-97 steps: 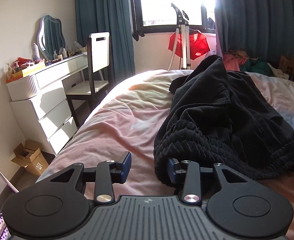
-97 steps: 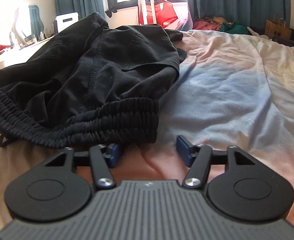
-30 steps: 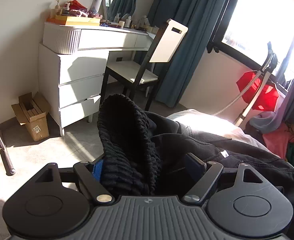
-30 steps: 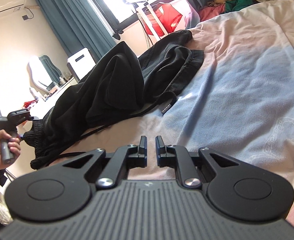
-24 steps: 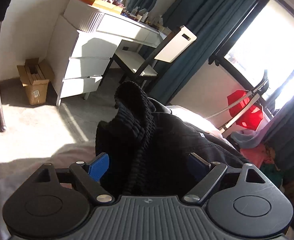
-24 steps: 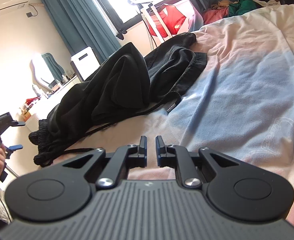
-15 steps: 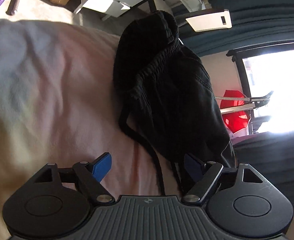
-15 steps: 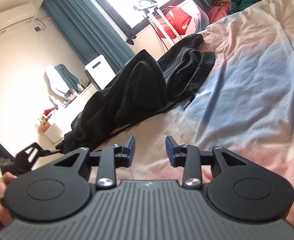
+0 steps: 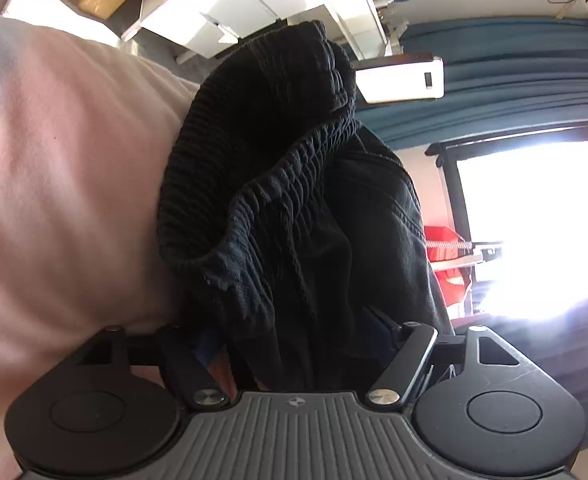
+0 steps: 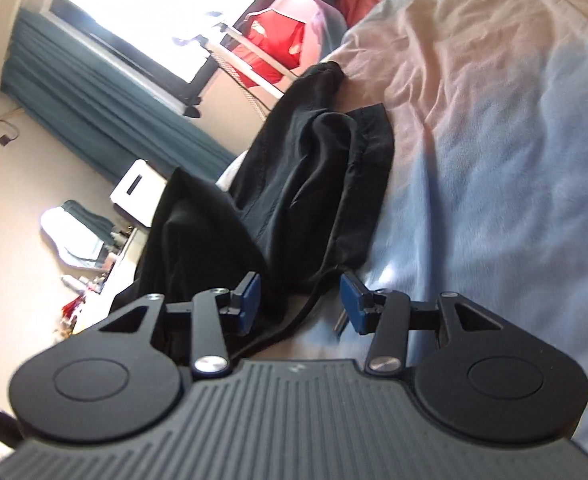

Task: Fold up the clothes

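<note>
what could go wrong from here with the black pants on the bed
The left gripper straddles the bunched waistband with its jaws open; closing here may pinch several layers and leave the black pants twisted. The right gripper is open around the drawstring; it might catch only the cord, not cloth.

The left black two-finger gripper point(image 9: 294, 336) is rolled strongly to one side, so that its view is tilted. Its jaws are spread wide, and dark fabric is bunched in the gap between them; whether it is pinched cannot be told. The right black two-finger gripper with blue pads point(image 10: 300, 300) is likewise held tilted, low over the bedding. Its jaws are parted, and nothing is gripped between its fingers point(image 10: 248, 300).
</note>
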Tool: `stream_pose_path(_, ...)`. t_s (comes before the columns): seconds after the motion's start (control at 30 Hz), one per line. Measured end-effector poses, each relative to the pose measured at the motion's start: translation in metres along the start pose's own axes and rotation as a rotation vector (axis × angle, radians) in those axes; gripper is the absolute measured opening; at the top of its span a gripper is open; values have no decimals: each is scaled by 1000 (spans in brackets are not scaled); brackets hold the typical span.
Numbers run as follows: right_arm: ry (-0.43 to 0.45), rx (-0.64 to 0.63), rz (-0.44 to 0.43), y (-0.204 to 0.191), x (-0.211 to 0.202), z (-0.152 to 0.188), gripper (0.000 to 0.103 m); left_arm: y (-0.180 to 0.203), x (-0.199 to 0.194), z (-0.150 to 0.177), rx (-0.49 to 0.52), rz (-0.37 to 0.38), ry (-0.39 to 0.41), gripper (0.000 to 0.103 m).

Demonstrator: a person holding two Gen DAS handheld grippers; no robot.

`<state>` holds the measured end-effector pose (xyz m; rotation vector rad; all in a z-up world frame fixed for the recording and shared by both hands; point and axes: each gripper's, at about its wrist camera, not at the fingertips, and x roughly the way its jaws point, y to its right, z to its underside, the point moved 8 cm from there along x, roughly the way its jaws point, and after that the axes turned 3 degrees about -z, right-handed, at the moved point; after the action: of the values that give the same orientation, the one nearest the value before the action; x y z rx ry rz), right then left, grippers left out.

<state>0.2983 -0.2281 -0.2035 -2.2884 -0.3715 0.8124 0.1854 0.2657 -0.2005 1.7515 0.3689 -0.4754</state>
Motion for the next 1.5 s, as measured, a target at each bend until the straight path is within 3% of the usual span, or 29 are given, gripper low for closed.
stream_pose_path(0.03,-4,-1,24,3,15,-6,48,-5,-1,0,-7,-11,12,43)
stream_pose_path(0.13,-14,-3,96,11,61,-23,41,-18,0,-4,-59,-8,31,24)
stream_pose_path(0.17,-18,-4,120,14,76,-29,20,-20,-3,-3,-65,-5,39,23)
stream_pose_path(0.2,-3,-16,126,12,77,-31,14,-22,-7,-2,-63,-4,49,22)
stream_pose_path(0.33,84,-69,139,1,67,-38,9,-23,-29,2,-26,-3,103,18)
stream_pose_path(0.57,258,-74,141,-4,-16,-67,8,-14,-112,0,26,106,223,16)
stream_pose_path(0.7,358,-48,178,24,-87,-96,8,2,-144,4,31,162,229,16)
stream_pose_path(0.83,458,-21,216,54,-159,-126,8,35,-158,-9,63,201,255,16)
stream_pose_path(1.0,583,14,263,91,-250,-162,8,48,-176,-29,60,227,227,16)
stream_pose_path(1.1,586,25,316,125,-270,-163,8,38,-173,-41,30,220,176,16)
stream_pose_path(1.3,432,289,324,204,-254,-107,10,3,-163,-45,17,111,173,19)
stream_pose_path(1.5,410,418,251,207,-276,-72,16,-10,-162,-41,61,19,164,21)
